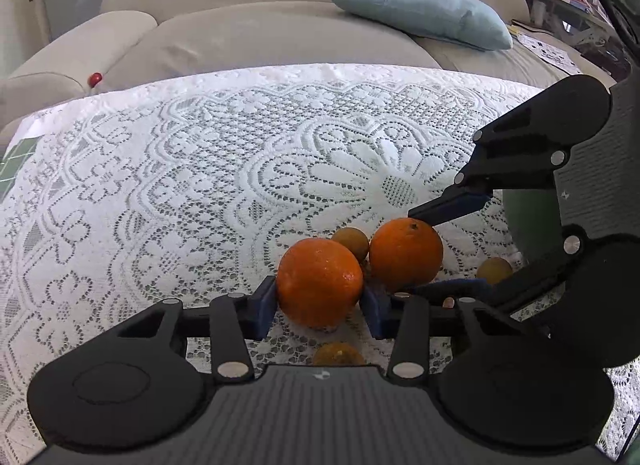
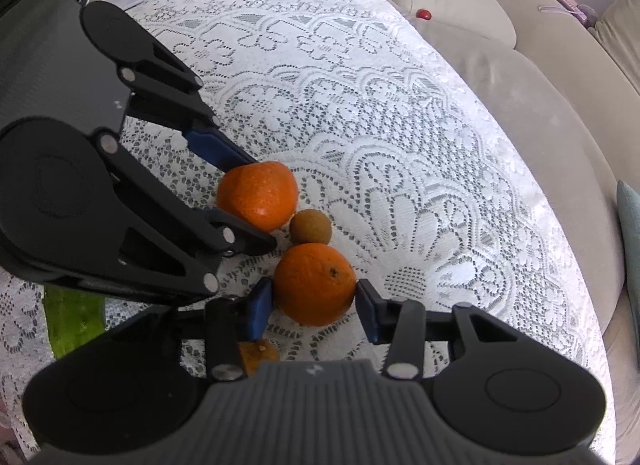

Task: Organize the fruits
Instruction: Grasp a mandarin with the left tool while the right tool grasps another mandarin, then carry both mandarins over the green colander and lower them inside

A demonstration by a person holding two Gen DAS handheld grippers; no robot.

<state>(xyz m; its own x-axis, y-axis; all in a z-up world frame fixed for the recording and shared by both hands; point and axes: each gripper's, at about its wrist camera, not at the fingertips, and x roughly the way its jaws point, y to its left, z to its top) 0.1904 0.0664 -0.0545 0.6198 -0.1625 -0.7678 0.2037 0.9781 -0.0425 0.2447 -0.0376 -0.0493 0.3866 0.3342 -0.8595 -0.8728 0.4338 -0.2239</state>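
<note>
Only the right wrist view shows green mat (image 2: 74, 323); each gripper's fingers (image 1: 264, 305) (image 2: 260, 307) clasp an orange (image 1: 318, 281) (image 2: 314, 283).

Below the left gripper's (image 1: 319, 297) jaws, a small orange-brown fruit (image 1: 338, 353) is half hidden by the gripper body. Beyond the jaws, a brown fruit (image 1: 352, 241) peeks from behind the two oranges (image 1: 319, 281). Under the right gripper's (image 2: 314, 303) jaws, another small fruit (image 2: 258, 355) is mostly covered by the linkage. Whether the pads press either orange is unclear.
</note>
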